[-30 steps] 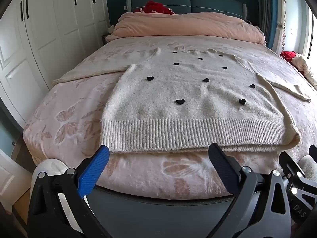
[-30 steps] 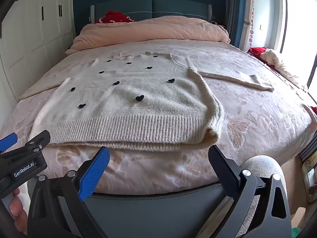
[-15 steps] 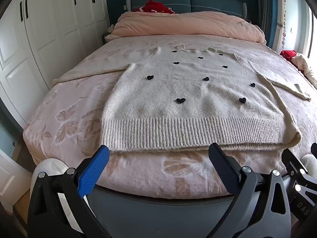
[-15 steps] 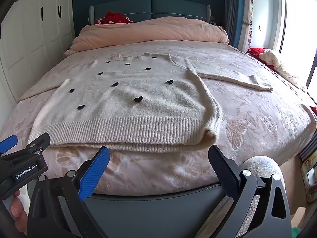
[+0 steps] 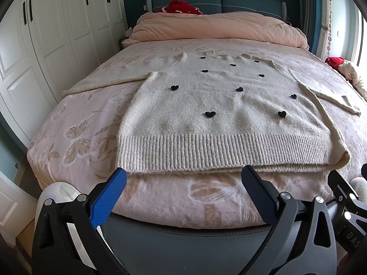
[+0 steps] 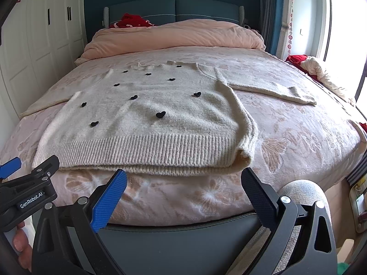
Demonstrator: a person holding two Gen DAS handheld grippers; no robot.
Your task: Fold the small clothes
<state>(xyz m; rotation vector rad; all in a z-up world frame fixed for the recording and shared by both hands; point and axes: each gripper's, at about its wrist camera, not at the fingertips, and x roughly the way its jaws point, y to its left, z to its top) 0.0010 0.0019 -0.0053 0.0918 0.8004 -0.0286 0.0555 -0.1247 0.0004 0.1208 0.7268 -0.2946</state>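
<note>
A cream knitted sweater with small black hearts lies flat on the bed, ribbed hem toward me, both sleeves spread out to the sides. It also shows in the right wrist view. My left gripper is open and empty, just short of the hem's left half. My right gripper is open and empty, just short of the hem's right corner. The left gripper's body shows at the left edge of the right wrist view.
The bed has a pink floral cover and a dark padded foot edge. A rolled pink duvet lies at the head. White wardrobes stand left. Red and cream clothes lie at the right.
Both grippers have moved slightly closer to the sweater's hem. The sweater has not moved.
</note>
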